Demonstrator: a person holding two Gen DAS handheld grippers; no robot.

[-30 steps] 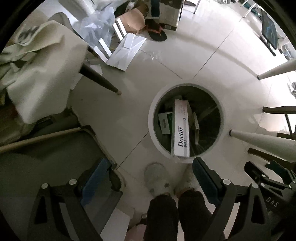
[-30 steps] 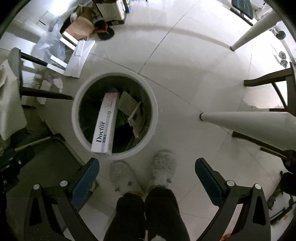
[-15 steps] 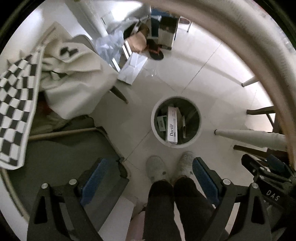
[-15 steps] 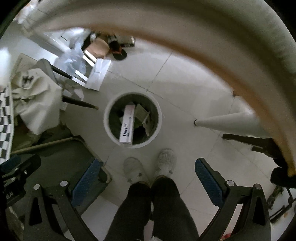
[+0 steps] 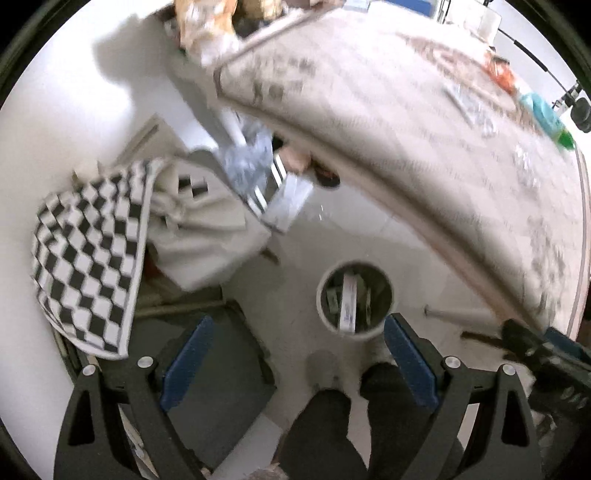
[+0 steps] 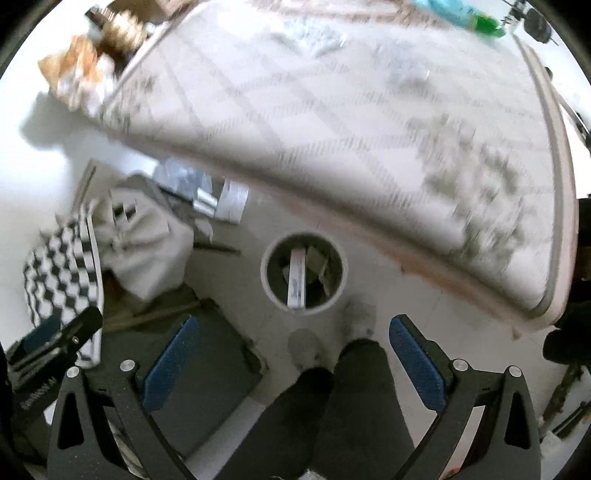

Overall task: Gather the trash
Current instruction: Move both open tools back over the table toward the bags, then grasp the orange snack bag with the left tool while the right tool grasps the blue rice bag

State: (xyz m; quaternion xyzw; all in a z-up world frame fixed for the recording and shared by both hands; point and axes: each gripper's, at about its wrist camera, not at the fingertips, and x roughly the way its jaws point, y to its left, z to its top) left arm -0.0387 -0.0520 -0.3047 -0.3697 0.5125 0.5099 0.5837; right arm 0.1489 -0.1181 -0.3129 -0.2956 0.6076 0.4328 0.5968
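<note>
- At 6 o'clock in each wrist view the left gripper (image 5: 299, 363) and right gripper (image 6: 293, 363) hold their blue-padded fingers (image 5: 188, 363) spread wide, with nothing between them.
- Between the fingers, the person's dark trouser legs (image 6: 332, 413) run down to pale slippers (image 6: 304, 345) on the floor; the lower frame edge cuts off the legs.
- Just past the slippers, near the centre of both views, stands the round white trash bin (image 6: 266, 284), open-topped on the tiled floor.
- A long white box (image 6: 296, 282) leans inside the trash bin, one end at the near rim; its print is too blurred to read. Other pieces lie beside it, too dark to identify.
- At 9 o'clock a black-and-white checkered cloth (image 5: 88, 266) hangs over a pale, rumpled fabric heap; what is under them is hidden.
- At 11 o'clock, flat white packaging (image 5: 286, 201) and crinkled plastic lie on the floor, smeared by motion.
- From 12 to 3 o'clock the worktop (image 6: 332, 122) fills the far field, heavily blurred. A teal and green object (image 6: 461, 14) sits at its far edge, and small clear scraps (image 6: 314, 37) lie scattered on it; their nature is unclear.
</note>
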